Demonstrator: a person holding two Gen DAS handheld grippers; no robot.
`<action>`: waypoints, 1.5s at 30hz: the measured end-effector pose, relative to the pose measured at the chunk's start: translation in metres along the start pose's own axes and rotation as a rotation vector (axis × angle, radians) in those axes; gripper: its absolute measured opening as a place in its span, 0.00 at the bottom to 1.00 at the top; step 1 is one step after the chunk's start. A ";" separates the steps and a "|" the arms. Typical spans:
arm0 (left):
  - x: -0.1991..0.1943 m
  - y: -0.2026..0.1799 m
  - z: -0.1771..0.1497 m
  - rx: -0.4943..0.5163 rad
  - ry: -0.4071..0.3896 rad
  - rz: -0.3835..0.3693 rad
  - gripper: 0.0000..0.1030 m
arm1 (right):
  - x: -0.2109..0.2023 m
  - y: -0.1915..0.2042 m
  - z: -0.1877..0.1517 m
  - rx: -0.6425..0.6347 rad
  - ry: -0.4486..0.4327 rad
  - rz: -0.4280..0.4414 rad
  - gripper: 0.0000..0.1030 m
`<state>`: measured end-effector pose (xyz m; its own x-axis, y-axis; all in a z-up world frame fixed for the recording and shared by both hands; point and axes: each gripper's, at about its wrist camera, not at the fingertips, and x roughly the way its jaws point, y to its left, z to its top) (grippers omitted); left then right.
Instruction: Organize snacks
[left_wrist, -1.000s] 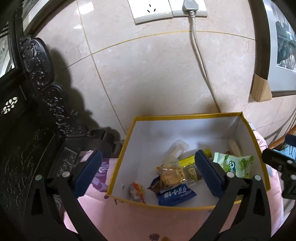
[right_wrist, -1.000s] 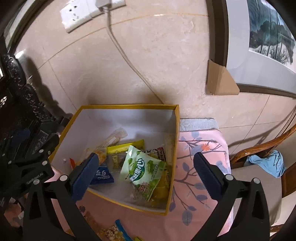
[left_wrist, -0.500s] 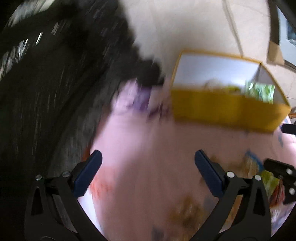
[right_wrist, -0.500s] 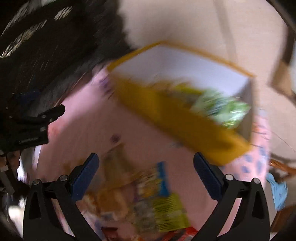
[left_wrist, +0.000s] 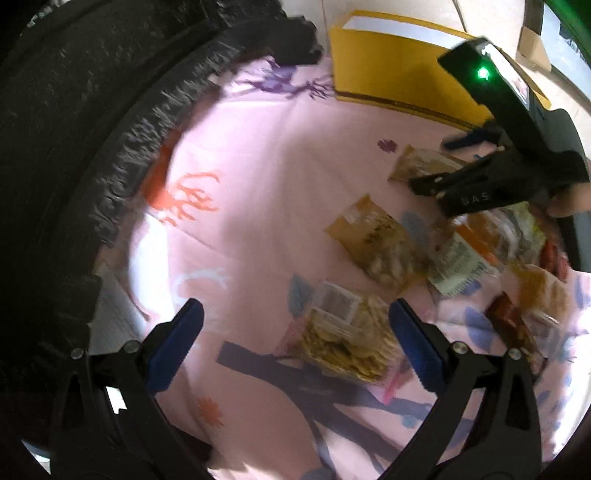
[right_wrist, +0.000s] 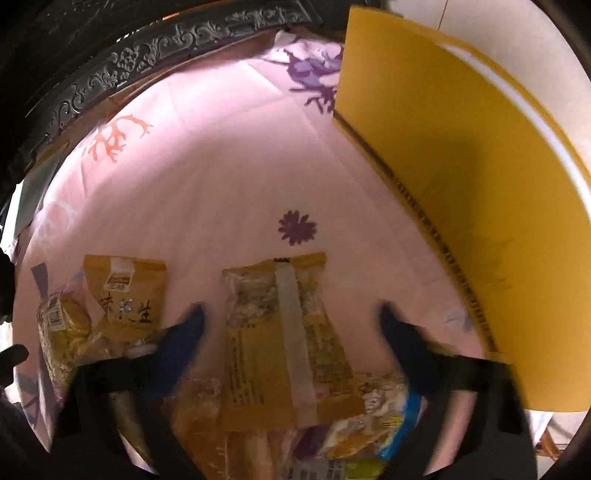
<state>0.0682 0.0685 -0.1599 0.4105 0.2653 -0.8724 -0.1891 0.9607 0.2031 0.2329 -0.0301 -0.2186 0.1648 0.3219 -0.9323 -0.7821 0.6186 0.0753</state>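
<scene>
I am working two handheld tongs over a pink cloth printed with coral and flower shapes (right_wrist: 229, 177), where loose snacks lie in a scatter.

My right gripper (right_wrist: 290, 325) points steeply down with its blue fingers astride a flat golden-yellow plastic snack packet with a pale seam down its back (right_wrist: 288, 339). The jaws are closing, the packet lies between them, and the pads do not yet press on it. The fingers are blurred with motion, so the risk, as I judge it, is that they close off-centre and pinch only a corner, or catch the crinkly blue-edged wrapper (right_wrist: 373, 432) lying partly under the packet's near end and lift both.

My left gripper (left_wrist: 293, 341) stands wide and empty, hovering just above a clear bag of round golden biscuits with a barcode label (left_wrist: 343, 336). The two tools work near each other, and I think they could knock together over the pile.

The only container is a yellow cardboard box with a white inside (right_wrist: 443, 166), standing at the far edge of the cloth, just beside the packet. From both views I see only its outer wall and rim, so I cannot tell what it holds. A tan peanut packet with dark lettering (right_wrist: 125, 291) lies left of my right fingers.
</scene>
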 end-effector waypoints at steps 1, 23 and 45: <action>0.002 0.001 -0.001 0.001 -0.003 0.016 0.98 | -0.001 -0.002 -0.001 0.024 -0.008 -0.004 0.48; 0.062 -0.078 0.070 -0.070 0.042 -0.035 0.98 | -0.157 -0.052 -0.100 0.377 -0.252 -0.112 0.40; 0.038 -0.064 0.060 -0.071 -0.011 -0.131 0.00 | -0.164 -0.051 -0.121 0.479 -0.232 -0.090 0.40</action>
<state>0.1491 0.0218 -0.1793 0.4450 0.1397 -0.8846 -0.1959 0.9790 0.0560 0.1727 -0.2013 -0.1124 0.3892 0.3688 -0.8441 -0.4057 0.8913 0.2024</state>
